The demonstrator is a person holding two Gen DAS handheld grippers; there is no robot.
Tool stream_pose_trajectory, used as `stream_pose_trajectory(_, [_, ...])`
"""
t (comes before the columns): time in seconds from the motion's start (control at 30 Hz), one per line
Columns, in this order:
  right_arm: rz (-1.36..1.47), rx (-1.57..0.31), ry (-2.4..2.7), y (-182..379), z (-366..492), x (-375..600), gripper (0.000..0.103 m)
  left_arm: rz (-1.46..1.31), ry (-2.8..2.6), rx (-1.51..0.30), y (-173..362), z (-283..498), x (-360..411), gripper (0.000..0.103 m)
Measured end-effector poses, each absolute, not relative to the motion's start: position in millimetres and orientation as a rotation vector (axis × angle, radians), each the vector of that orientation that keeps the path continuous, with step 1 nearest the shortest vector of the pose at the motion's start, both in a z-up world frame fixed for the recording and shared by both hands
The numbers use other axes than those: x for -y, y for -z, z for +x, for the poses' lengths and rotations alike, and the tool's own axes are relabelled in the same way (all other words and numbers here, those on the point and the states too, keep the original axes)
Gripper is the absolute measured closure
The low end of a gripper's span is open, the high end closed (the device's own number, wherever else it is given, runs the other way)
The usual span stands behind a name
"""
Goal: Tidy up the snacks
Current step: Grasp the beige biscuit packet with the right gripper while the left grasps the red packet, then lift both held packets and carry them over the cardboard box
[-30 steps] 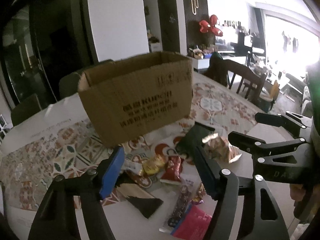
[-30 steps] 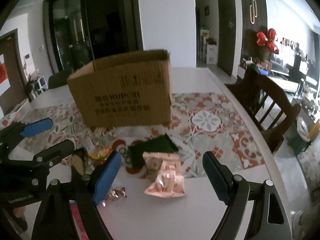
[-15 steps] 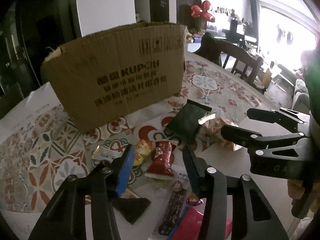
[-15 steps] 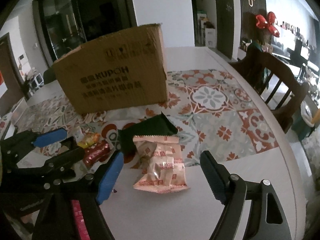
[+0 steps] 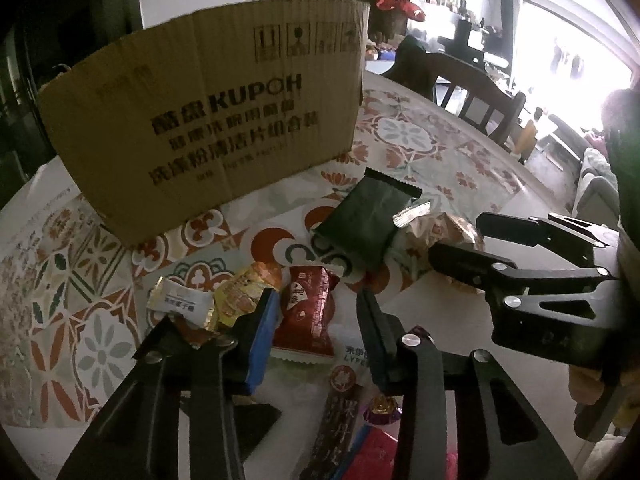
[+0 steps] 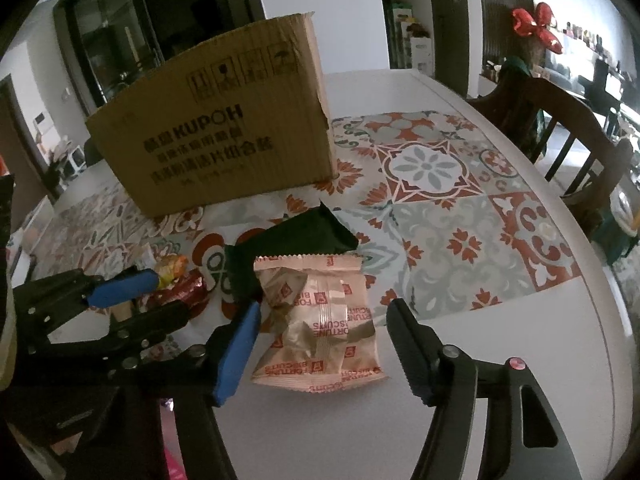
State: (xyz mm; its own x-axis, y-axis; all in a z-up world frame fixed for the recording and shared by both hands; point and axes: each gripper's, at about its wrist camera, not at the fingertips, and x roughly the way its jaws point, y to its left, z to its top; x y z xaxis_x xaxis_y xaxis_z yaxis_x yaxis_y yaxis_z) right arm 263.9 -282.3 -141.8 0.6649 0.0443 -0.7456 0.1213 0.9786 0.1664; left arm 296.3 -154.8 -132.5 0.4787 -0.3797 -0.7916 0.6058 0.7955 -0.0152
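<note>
Left wrist view: the left gripper (image 5: pixel 316 316) stands low over a red snack packet (image 5: pixel 306 312) on the patterned table mat (image 5: pixel 404 136). The packet lies between the jaws, which are narrow and closing; the pads do not yet press on it. Only this view shows a white-wrapped sweet (image 5: pixel 180 302) and a yellow packet (image 5: pixel 240 294) just left of the blue pad, a dark strip packet (image 5: pixel 338 420), a purple foil sweet (image 5: pixel 382 406) and a pink packet (image 5: pixel 376 458) at the bottom edge. A dark green packet (image 5: pixel 366 216) lies behind the red one, in front of the cardboard box (image 5: pixel 208 120).

Right wrist view: the right gripper (image 6: pixel 320 328) straddles a pink fortune biscuit packet (image 6: pixel 320 320) on the white tabletop (image 6: pixel 520 320). Its jaws are moderately wide and closing, the packet between them with a gap on each side. This view alone shows that packet in full; in the left view it is mostly hidden. A wooden chair (image 6: pixel 560 128) stands at the table's right.
</note>
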Motion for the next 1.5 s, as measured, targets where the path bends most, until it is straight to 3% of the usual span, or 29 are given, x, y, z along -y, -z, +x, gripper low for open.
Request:
stream_pose_trajectory(0.37, [0.215,-0.856,0.034,145.8,266.5,282.0,0.049,0.252,0.607,-0.919,138.3,303.2,157.5,0.081])
stream_pose_trajectory(0.8, [0.192,-0.806,0.05,131.7,257.4,277.8,0.056,0.212,0.602,-0.868,123.1,295.2,151.2,0.081])
stream_pose_trajectory(1.5, [0.146,-0.601,0.012,58.6,240.5,259.3,0.056,0.144,0.546,-0.629,31.2,266.1,119.3,0.081])
